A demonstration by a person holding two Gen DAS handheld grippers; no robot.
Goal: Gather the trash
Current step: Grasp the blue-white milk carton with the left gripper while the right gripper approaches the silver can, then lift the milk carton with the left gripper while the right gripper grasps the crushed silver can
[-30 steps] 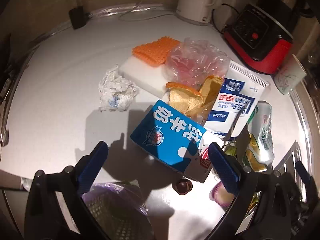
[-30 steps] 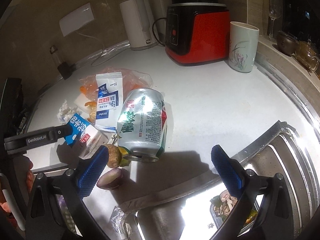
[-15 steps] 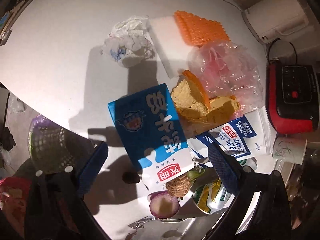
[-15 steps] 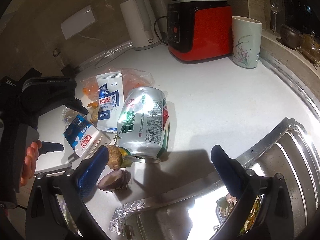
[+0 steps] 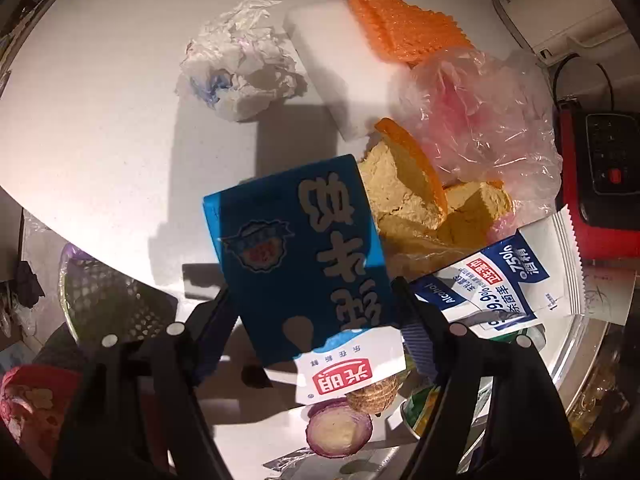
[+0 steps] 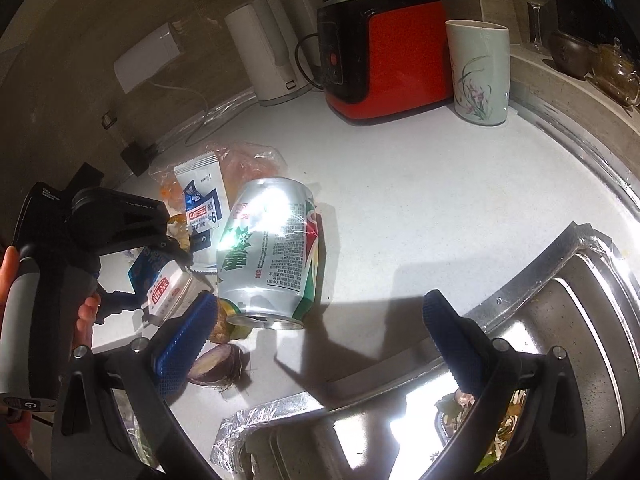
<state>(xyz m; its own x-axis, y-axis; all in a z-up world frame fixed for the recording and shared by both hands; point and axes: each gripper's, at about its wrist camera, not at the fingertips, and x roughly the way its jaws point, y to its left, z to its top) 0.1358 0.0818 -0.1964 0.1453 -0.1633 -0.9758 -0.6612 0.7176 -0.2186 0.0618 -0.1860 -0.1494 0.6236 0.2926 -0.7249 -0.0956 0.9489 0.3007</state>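
Note:
A blue and white milk carton (image 5: 304, 256) lies on the white counter (image 5: 100, 140) in the left wrist view. My left gripper (image 5: 316, 300) points down over it. Its jaws are closing, with the carton between them and a pad touching each long side. The right wrist view shows the same carton (image 6: 160, 280) in the left gripper (image 6: 148, 272), which a hand holds. My right gripper (image 6: 316, 296) hangs open over the counter near a silver and green drink can (image 6: 272, 248) that lies on its side; nothing is between its pads.
Around the carton lie a crumpled tissue (image 5: 240, 72), a white foam block (image 5: 332, 64), orange netting (image 5: 404, 28), a plastic bag (image 5: 480, 112), peel scraps (image 5: 408, 192), a wipe packet (image 5: 500, 280) and half an onion (image 5: 340, 432). A bag-lined basket (image 5: 108, 304) sits below the counter edge. Red appliance (image 6: 384, 48), cup (image 6: 480, 72) and sink (image 6: 560, 320) stand right.
The left gripper has come down over the carton and rolled, and its jaws have narrowed onto the carton's sides. The right gripper has hardly moved.

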